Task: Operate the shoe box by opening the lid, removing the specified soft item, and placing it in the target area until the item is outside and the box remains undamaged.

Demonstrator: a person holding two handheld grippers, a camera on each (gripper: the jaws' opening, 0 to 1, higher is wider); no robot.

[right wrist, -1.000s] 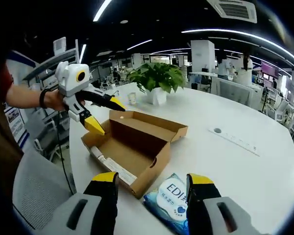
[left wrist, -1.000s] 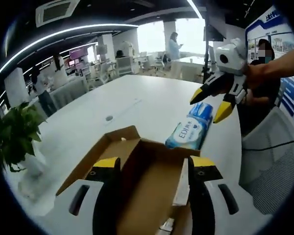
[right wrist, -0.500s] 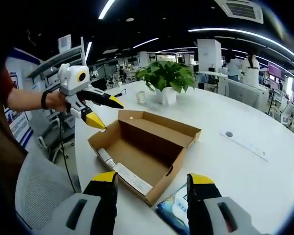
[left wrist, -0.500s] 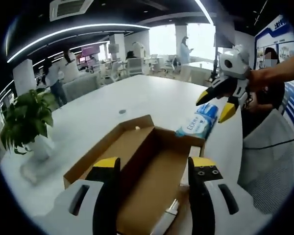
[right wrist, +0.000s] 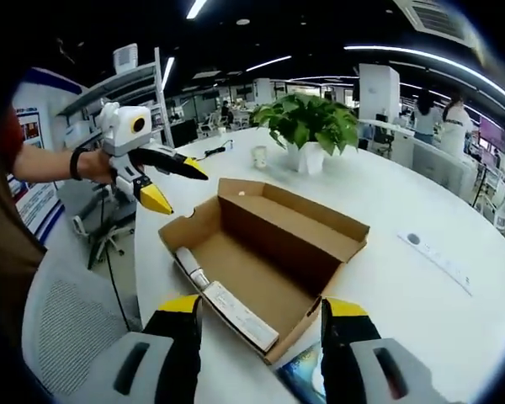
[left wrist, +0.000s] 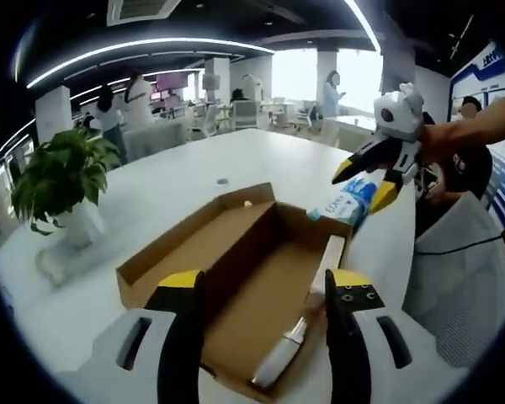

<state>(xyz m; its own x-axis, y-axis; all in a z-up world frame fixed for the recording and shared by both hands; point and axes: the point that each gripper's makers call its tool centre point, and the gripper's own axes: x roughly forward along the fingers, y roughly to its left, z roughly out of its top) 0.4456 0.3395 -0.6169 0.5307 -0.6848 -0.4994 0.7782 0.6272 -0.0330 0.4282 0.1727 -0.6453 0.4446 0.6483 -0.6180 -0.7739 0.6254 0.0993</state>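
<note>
The brown cardboard shoe box (left wrist: 240,244) lies open on the white table, its lid folded flat to the left. A white paper roll (left wrist: 299,337) lies inside along the right wall. My left gripper (left wrist: 265,282) is open, just short of the box's near end. A blue soft wipes pack (left wrist: 349,202) lies on the table past the box's far right corner, with my right gripper (left wrist: 366,181) open just above it. In the right gripper view the box (right wrist: 278,240) is ahead of my right gripper (right wrist: 261,307). The pack (right wrist: 299,370) peeks out low between the jaws. The left gripper (right wrist: 172,181) hovers open at the box's far left end.
A potted plant (left wrist: 63,181) stands left of the box, seen as the plant (right wrist: 311,126) beside a small cup (right wrist: 260,156) in the right gripper view. A socket strip (right wrist: 438,257) is set in the table. A mesh chair (left wrist: 463,269) stands at the table's edge.
Both grippers have drawn back from the box, so more of it shows. The pack has slipped lower between the right jaws and stays on the table. Both grippers stay open.
</note>
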